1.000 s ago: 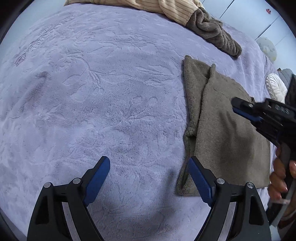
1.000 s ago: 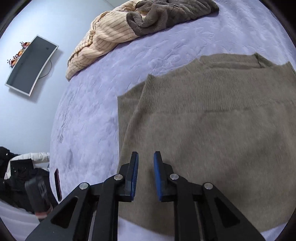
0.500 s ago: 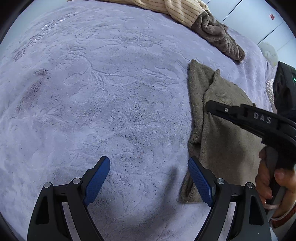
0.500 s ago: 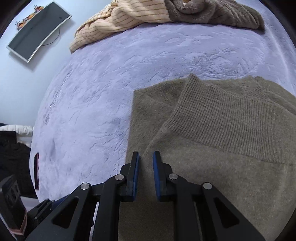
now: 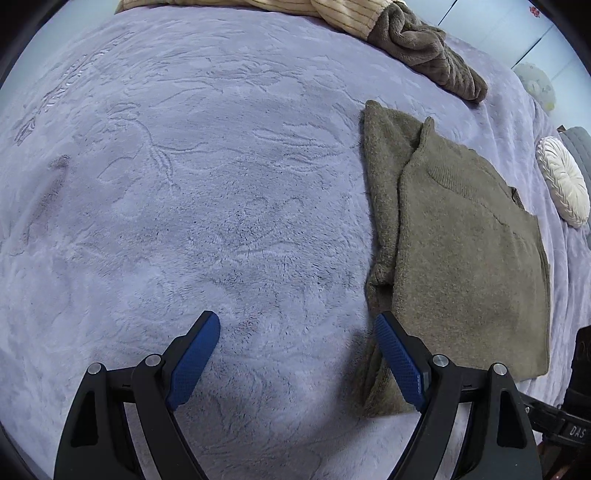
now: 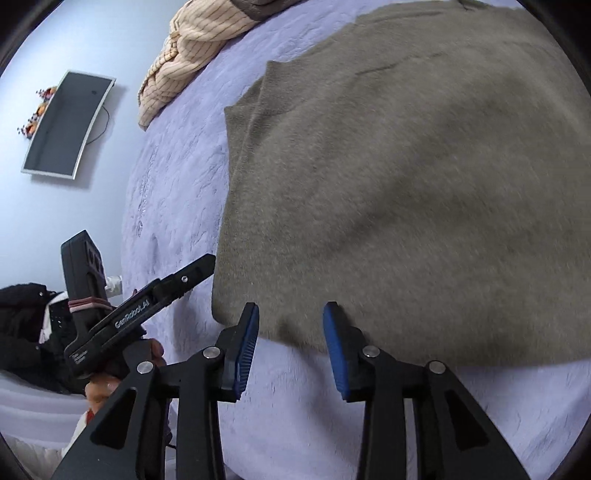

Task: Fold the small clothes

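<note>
Hovering over the lavender bedspread, the left gripper had its fingers spread wide with nothing between them, the folded olive sweater lying just beside its right pad. From the right wrist, the right gripper was opening at the sweater's near hem, pinching nothing.

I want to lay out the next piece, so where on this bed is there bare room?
The wide lavender bedspread lies bare between the olive sweater and the bed's left edge, ahead of the left claw. It is crowded along the far edge, where the striped garment and brown fleece are heaped. A thin strip stays free below the sweater's hem.
</note>
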Tool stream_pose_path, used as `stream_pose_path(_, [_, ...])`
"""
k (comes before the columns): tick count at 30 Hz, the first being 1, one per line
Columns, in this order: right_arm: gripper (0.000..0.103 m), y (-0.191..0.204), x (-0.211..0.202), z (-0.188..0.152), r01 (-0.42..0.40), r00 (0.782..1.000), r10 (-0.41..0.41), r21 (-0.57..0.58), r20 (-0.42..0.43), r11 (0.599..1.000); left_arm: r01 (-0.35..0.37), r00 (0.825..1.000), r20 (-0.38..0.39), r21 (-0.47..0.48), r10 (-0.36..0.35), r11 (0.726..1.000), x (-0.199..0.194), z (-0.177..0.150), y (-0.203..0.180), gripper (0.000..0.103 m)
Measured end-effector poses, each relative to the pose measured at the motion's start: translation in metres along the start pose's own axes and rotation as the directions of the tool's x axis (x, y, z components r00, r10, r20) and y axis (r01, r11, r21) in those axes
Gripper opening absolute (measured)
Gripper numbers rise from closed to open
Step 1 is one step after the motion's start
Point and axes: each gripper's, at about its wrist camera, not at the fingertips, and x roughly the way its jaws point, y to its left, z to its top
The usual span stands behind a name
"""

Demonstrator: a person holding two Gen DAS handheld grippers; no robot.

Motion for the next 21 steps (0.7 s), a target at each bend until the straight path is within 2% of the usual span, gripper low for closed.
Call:
stream_pose_path(8, [0.04,-0.023,-0.004,-0.027,-0.049,0.999,0.05,0.109,0.001,0.993,-0.028,1.0,-0.007,0.009,0.028,1.0,0.002,0.001,-0.007,0.086])
stream_pose_path(16, [0.04,-0.032,0.008,-0.023,-0.081,0.997,0.079,0.172,0.02,0.982,-0.049,0.999,-0.02,0.014,0.049,0.999,0.009,0.002,-0.014,0.086])
stream_pose_path(19, [0.04,-0.035,0.01,-0.019,-0.09,0.996,0.086,0.191,0.028,0.977,-0.046,0.999,-0.011,0.013,0.047,0.999,0.01,0.003,-0.015,0.093])
stream_pose_path(21, [0.046,-0.035,0.011,-0.018,-0.091,0.996,0.087,0.195,0.03,0.977,-0.048,0.999,0.002,0.01,0.048,0.999,0.009,0.003,-0.016,0.094])
